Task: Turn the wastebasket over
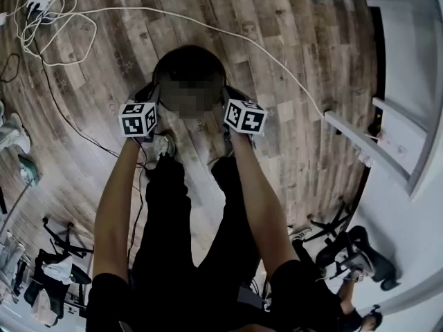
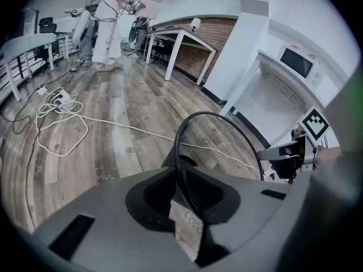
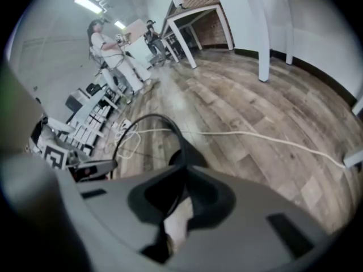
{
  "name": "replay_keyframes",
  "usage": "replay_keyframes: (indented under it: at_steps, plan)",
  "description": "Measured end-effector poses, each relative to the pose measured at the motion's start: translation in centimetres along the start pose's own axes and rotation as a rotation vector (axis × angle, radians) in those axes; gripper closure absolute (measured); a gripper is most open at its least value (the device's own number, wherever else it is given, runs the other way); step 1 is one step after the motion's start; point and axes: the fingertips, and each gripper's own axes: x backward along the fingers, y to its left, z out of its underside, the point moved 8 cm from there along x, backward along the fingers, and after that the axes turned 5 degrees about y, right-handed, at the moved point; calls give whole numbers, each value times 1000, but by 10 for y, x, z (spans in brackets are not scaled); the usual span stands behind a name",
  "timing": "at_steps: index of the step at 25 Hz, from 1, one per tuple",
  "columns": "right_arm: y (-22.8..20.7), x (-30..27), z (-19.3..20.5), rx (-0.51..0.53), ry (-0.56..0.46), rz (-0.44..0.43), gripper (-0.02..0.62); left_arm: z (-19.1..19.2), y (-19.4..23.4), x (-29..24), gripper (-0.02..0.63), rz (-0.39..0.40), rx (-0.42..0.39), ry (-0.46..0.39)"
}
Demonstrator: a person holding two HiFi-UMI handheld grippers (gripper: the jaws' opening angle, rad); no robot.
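Black mesh wastebasket (image 2: 222,145), its rim clamped on opposite sides by left gripper (image 2: 180,178) and right gripper (image 3: 184,178)

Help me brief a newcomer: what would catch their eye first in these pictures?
A black mesh wastebasket sits at the centre, held by its rim from both sides. The left gripper and the right gripper are each clamped on that rim. A white cable runs across the wooden floor beyond it.
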Motion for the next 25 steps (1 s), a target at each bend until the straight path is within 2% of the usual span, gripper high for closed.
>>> replay_keyframes:
  at_steps: [3, 10, 14, 17, 20, 25]
  plan:
    - [-8, -13, -3, 10, 0, 12, 545, 3, 3, -15, 522, -9, 28, -7]
    - [-16, -27, -11, 36, -39, 35, 543, -1, 2, -30, 518, -14, 38, -62]
    - [-15, -32, -17, 61, -30, 66, 543, -9, -1, -35, 512, -63, 23, -41]
    - [-12, -33, -20, 61, -25, 60, 542, -14, 3, -37, 512, -103, 60, -44]
    - [-11, -32, -25, 44, -20, 51, 459, -20, 6, -35, 508, -121, 90, -57]
    - [-8, -18, -26, 28, -17, 53, 440, -21, 8, -19, 497, -129, 95, -65]
